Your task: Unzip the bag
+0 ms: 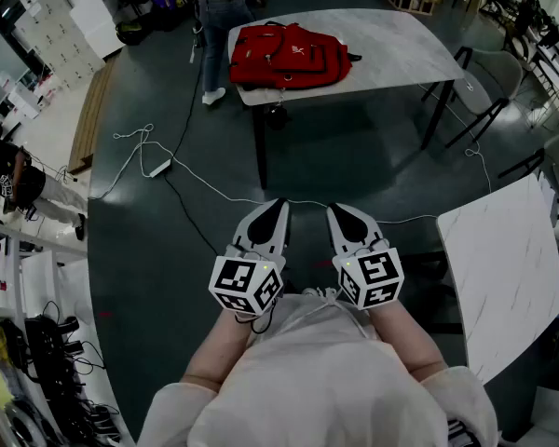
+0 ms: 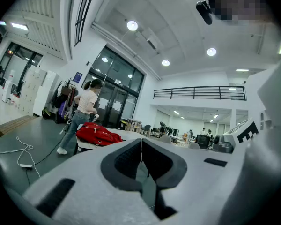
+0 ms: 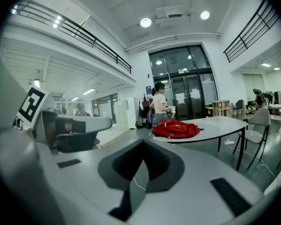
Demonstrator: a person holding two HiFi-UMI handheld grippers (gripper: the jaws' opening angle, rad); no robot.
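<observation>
A red backpack [image 1: 287, 56] lies flat on a light marbled table [image 1: 391, 49] far ahead of me. It shows small in the left gripper view [image 2: 97, 134] and in the right gripper view [image 3: 175, 129]. My left gripper [image 1: 278, 205] and right gripper [image 1: 337, 209] are held side by side close to my body, well short of that table. Both are shut, jaw tips meeting, with nothing between them. The left gripper [image 2: 141, 140] and the right gripper [image 3: 143, 143] point toward the bag across open floor.
A person [image 1: 222, 7] stands at the table's far left corner. White cables [image 1: 182, 170] and a power strip [image 1: 158, 168] trail over the dark floor. A second white table [image 1: 503, 268] stands at my right, chairs [image 1: 489, 87] beyond it. Shelving clutter [image 1: 19, 343] lines the left.
</observation>
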